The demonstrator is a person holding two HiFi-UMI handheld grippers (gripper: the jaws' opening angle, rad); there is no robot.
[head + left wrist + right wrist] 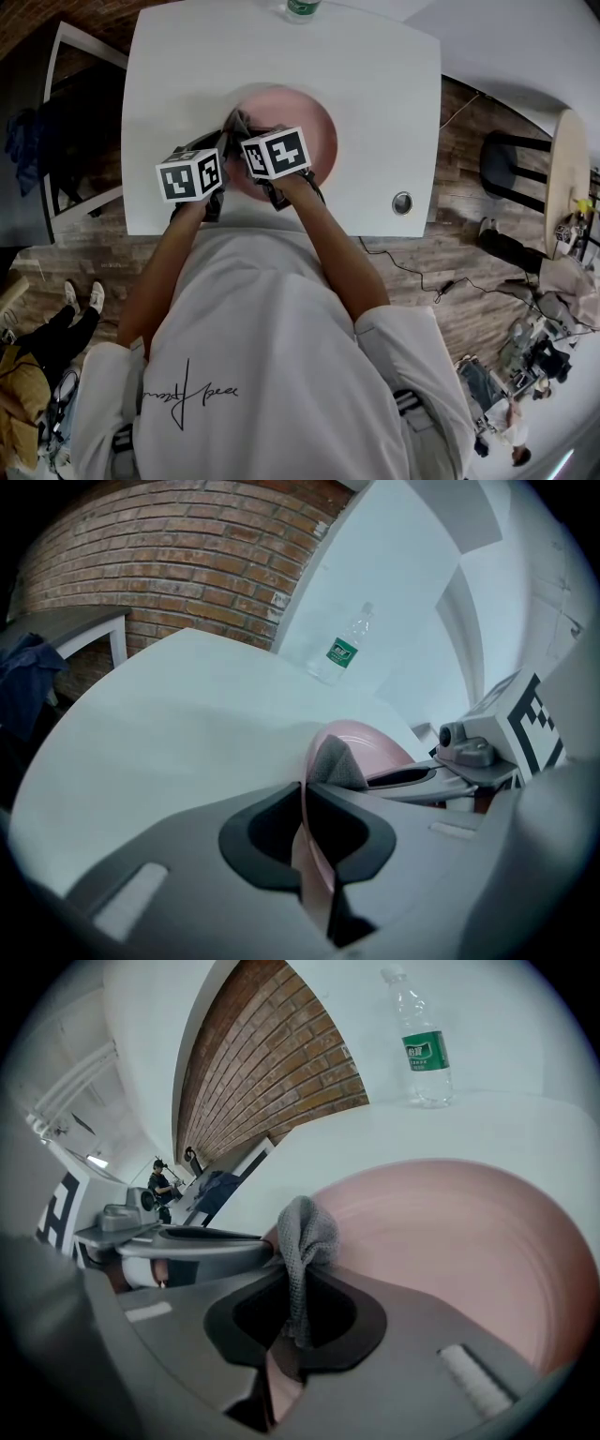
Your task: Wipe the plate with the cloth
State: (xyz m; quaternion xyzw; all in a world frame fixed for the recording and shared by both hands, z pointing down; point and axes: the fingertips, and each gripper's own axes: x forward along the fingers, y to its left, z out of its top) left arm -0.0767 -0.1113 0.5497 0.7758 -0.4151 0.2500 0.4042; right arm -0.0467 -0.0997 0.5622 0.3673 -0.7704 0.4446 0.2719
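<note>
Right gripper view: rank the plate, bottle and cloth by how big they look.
Largest: the plate, by far.
Then the bottle and the cloth: about alike, and the cloth is much nearer the camera, so unranked.

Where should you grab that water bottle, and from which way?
Probably take the bottle around its middle, coming in level from the near side: it stands upright at the far edge of the table, and its round sides are straight there.
</note>
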